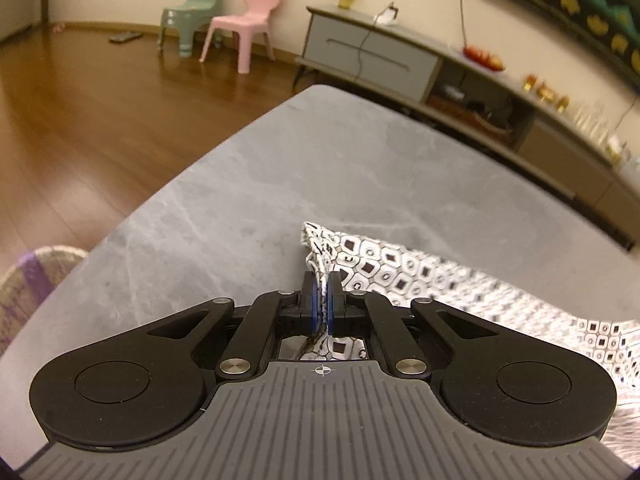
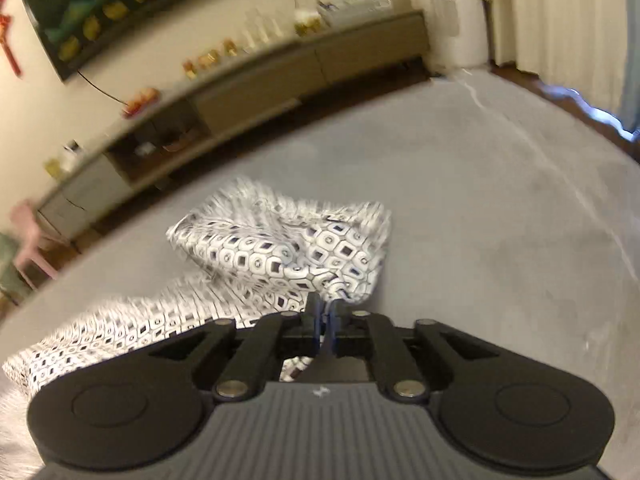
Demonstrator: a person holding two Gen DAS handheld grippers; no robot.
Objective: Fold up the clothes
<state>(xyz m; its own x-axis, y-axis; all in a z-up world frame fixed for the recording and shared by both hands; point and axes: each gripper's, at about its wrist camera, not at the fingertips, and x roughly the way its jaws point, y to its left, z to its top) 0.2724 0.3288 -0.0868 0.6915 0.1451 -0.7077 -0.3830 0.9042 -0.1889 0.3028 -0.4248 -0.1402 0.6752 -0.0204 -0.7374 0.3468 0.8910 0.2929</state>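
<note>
I have the gray table [image 1: 280, 184] under both tools, and the patterned garment [image 2: 288, 248] lies on it, stretched between my two hands — its long axis runs side to side, from one grip to the other. My left gripper [image 1: 323, 296] is clenched on the cloth's left end; my right gripper [image 2: 323, 320] is clamped on a bunched right end. Neither hand is nearer — I judge the fold must swing both together.
</note>
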